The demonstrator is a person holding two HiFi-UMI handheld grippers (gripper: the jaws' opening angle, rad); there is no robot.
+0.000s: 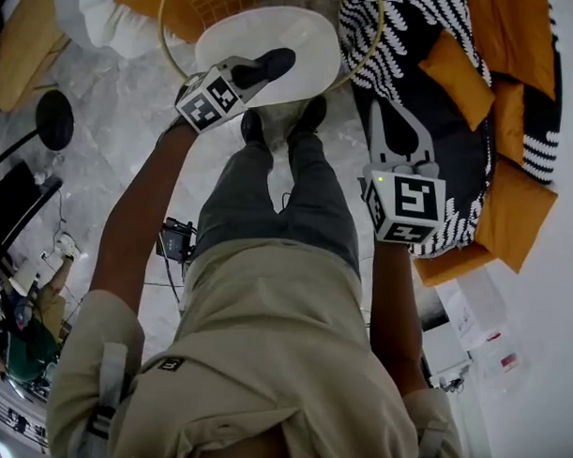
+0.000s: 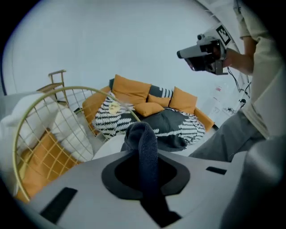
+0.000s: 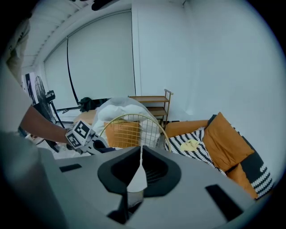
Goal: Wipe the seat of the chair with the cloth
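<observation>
Cloth [image 2: 145,143], dark, fuzzy, pinched in left tongs [image 1: 246,76] over smooth white oval seat [image 1: 299,44]; right tongs [image 3: 140,156] pressed together, empty.

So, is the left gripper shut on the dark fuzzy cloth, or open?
Shut on it: the dark fuzzy cloth is pinched between the jaws of the left gripper, bunching beyond them.

Seeing orange pillows [image 1: 459,67] lying on a stripy black-and-white blanket [image 1: 393,41], and a wooden shelf [image 3: 156,105] standing by the white wall [image 3: 214,58].
</observation>
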